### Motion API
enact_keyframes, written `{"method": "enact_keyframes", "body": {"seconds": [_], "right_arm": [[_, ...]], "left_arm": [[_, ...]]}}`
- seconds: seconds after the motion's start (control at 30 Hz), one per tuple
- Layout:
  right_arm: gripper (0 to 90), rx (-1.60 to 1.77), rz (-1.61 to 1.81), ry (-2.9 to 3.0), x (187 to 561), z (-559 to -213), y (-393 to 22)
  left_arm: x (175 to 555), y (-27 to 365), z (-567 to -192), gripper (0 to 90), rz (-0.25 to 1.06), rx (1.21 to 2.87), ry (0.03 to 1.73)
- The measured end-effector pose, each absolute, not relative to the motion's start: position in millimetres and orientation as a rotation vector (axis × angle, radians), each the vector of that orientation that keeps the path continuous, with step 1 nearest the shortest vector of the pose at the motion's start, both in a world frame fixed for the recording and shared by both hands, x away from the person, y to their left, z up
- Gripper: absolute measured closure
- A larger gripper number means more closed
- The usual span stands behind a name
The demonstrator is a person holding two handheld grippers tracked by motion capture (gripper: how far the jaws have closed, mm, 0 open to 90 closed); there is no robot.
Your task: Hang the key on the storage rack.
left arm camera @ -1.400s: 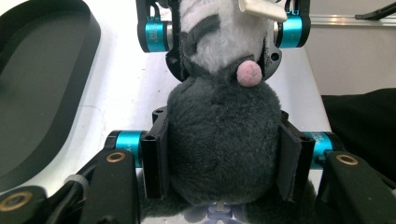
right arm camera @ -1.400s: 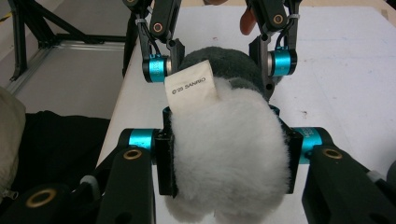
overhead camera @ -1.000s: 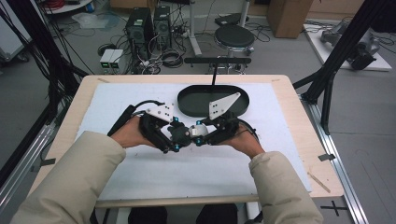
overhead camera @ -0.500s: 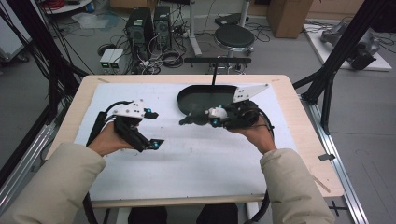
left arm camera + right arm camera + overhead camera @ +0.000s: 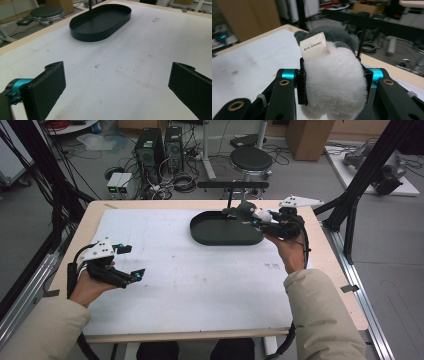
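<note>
A grey-and-white plush toy (image 5: 334, 72) with a paper tag sits clamped in the right gripper (image 5: 255, 217) above the black tray's (image 5: 220, 232) right end; the left gripper (image 5: 131, 262), fingers spread and empty, hovers low over the tabletop (image 5: 200, 285).

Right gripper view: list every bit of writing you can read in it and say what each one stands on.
"©'25 SANRIO" is printed on the small cream fabric tag sewn to the grey and white plush toy, which is clamped between the right gripper fingers.
The mark before "25" is too small to read with certainty.
Nothing else legible: boxes and equipment in the background are too blurred to show any text.
</note>
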State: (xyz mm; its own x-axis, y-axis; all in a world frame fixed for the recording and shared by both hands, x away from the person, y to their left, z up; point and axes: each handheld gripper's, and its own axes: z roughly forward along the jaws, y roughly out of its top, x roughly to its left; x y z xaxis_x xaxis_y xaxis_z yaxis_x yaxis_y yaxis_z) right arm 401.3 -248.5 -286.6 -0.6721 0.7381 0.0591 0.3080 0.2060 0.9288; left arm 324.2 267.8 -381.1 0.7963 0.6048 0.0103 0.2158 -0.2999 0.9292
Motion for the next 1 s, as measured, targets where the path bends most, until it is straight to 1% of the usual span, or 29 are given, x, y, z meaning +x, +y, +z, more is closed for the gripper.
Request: {"method": "enact_keyframes", "body": {"seconds": [0.4, 0.83, 1.0], "right_arm": [[56.0, 1.136, 1.385, 1.930, 420.4, -275.6, -257.8], [56.0, 1.170, 1.325, 1.870, 437.2, -267.1, -251.3], [56.0, 1.193, 1.340, 1.861, 443.4, -268.3, -248.0]], "left_arm": [[296.6, 293.5, -408.7, 1.7, 0.576, 1.723, 0.710], [277.8, 303.2, -439.8, 1.7, 0.617, 1.591, 0.781], [272.4, 306.0, -448.8, 1.7, 0.638, 1.550, 0.764]]}}
